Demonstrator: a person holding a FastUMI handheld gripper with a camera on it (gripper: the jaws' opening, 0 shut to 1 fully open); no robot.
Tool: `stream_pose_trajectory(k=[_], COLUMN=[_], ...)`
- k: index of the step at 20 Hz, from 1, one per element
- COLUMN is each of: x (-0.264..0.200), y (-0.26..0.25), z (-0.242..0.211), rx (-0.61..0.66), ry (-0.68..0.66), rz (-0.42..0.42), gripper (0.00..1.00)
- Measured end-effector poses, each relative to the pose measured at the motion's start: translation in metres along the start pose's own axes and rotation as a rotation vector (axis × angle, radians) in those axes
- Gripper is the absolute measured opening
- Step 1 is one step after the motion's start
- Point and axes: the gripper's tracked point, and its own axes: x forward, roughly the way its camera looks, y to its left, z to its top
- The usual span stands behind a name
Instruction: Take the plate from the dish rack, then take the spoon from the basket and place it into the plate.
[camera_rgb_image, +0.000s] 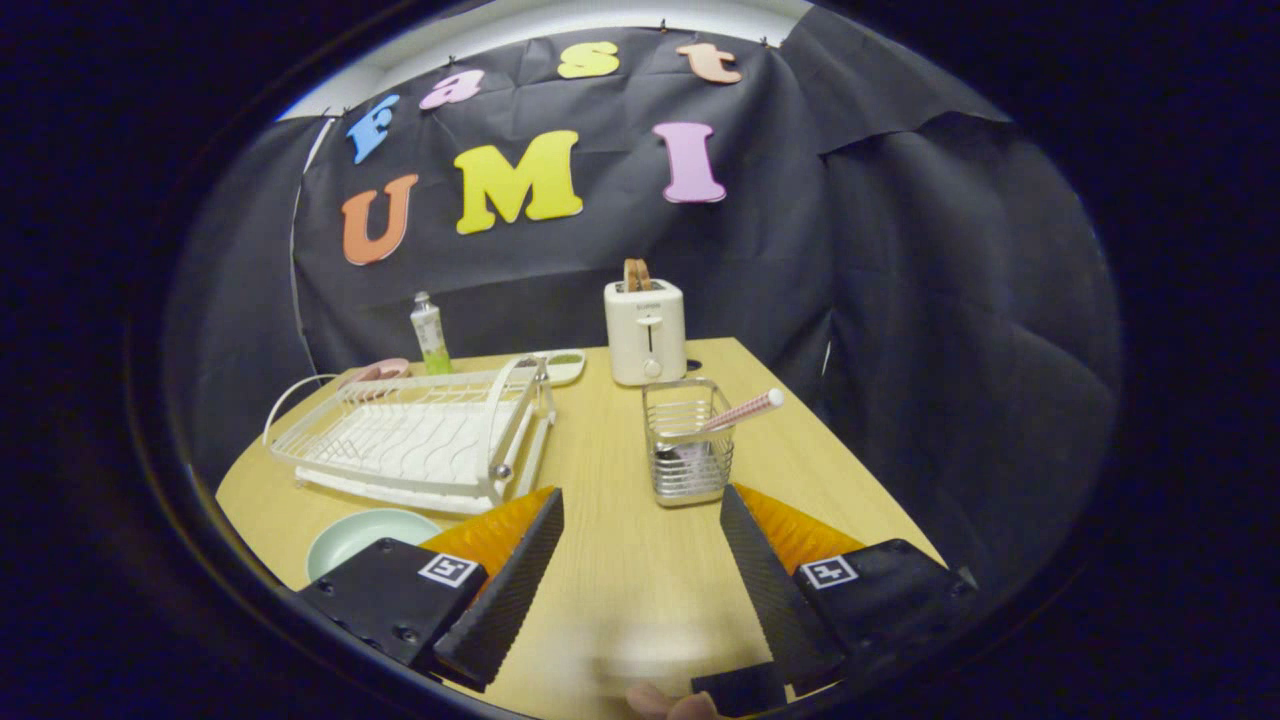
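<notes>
Gripper view, left to right: I see the plate (365, 535) flat on the counter (620, 560), in front of the dish rack (415, 440), beside my left finger. Ahead stands the wire basket (687, 440); the spoon (745, 410) leans out, light, thin, likely slippery, so I'd pinch its handle. My gripper (640, 560) fingers gape wide, holding nothing.

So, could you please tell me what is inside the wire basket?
A pink-handled spoon leans out of the basket, just beyond the open fingers. Its bowl end is hidden among dark shapes at the bottom.
</notes>
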Motion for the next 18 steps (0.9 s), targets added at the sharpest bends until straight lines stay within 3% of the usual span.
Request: stream_pose_trajectory(k=[5,9,13,18], x=[0.032,0.056,0.081,0.108], y=[-0.032,-0.044,-0.049,-0.041], z=[0.018,0.034,0.034,0.038], rx=[-0.044,0.066,0.090,0.074], ry=[-0.027,-0.076,-0.048,-0.008], rz=[-0.038,-0.015,0.011,0.063], gripper=[1.00,1.00,0.99,0.73])
